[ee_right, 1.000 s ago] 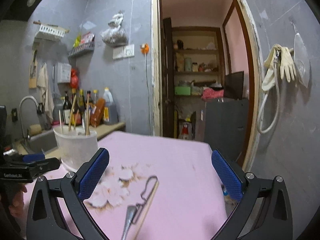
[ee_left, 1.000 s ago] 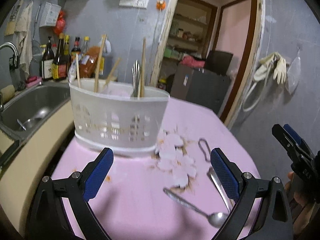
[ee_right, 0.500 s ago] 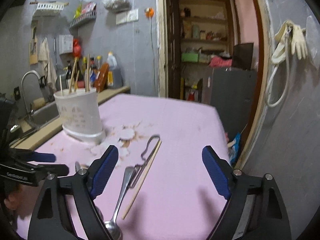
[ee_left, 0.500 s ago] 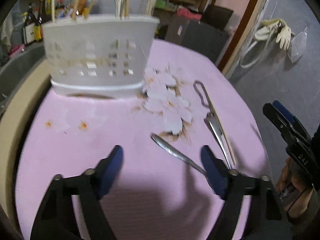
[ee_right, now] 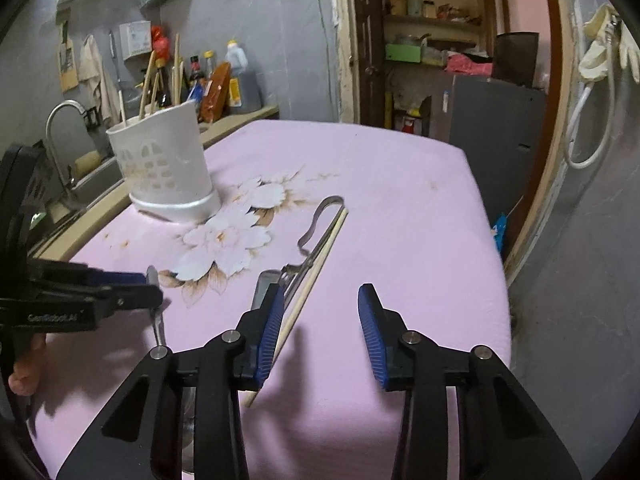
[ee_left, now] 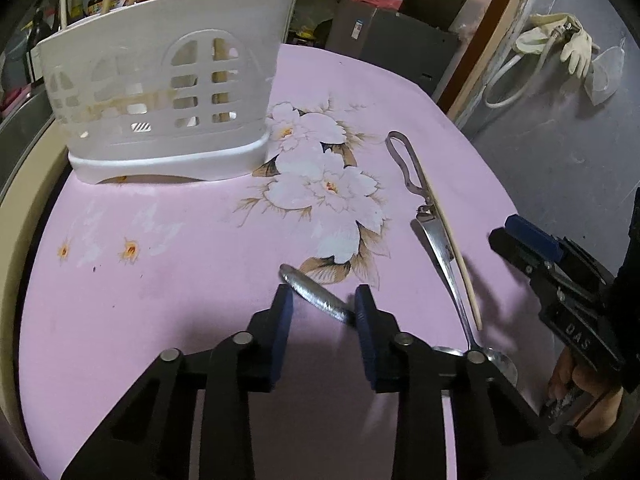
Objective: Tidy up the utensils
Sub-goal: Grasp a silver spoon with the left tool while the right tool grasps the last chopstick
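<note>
Two grippers are closing. Your left gripper (ee_left: 323, 305) is straddling the spoon (ee_left: 314, 293) handle, pads not yet pressing; that thin, stiff, slippery steel wants a mid-handle pinch. Your right gripper (ee_right: 321, 318) is closing on nothing, chopstick (ee_right: 306, 292) at nine o'clock.

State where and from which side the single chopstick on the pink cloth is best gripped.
Grip the chopstick from above near mid-length, pads closing across its thin width. It lies flat, tight against a metal spoon, so the pad on that side has little room. The right gripper is closing, nothing between its pads yet.
</note>
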`<action>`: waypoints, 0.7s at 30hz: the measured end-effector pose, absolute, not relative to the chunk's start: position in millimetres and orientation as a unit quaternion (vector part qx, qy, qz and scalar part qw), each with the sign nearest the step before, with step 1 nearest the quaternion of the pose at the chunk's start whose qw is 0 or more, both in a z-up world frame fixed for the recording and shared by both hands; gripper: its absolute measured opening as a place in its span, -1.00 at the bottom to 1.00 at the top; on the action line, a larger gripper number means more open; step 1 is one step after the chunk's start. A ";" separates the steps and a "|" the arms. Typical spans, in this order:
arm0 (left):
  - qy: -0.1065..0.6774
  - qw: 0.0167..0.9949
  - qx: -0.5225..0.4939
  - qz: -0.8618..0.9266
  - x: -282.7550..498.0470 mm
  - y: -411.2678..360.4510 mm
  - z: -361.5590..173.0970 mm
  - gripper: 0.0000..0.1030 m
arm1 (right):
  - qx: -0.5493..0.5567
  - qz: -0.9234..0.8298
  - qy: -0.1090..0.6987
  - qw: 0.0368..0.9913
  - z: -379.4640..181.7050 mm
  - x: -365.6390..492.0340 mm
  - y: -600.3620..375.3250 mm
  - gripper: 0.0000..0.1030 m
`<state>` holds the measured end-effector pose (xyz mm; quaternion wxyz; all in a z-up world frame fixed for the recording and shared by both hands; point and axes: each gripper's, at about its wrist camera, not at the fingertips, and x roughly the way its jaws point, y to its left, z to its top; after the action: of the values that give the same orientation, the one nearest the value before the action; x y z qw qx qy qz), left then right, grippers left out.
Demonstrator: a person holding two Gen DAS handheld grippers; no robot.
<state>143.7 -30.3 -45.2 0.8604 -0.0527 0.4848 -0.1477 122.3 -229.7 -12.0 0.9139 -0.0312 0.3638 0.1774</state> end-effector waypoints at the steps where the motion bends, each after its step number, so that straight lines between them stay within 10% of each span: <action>1: 0.484 0.861 -0.052 -0.147 145.0 -31.4 -45.4 -0.53 | -0.032 0.179 0.367 0.912 -13.8 123.4 -228.6 -0.32; 21: 0.486 0.849 0.008 -0.206 189.0 -53.2 -53.1 -0.84 | -0.080 0.194 0.432 0.877 -33.9 131.6 -209.3 -0.58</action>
<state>189.0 -53.2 -53.1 0.8495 0.0083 0.4858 -0.2057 131.6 -209.3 -33.9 0.8771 -0.0803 0.4319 0.1944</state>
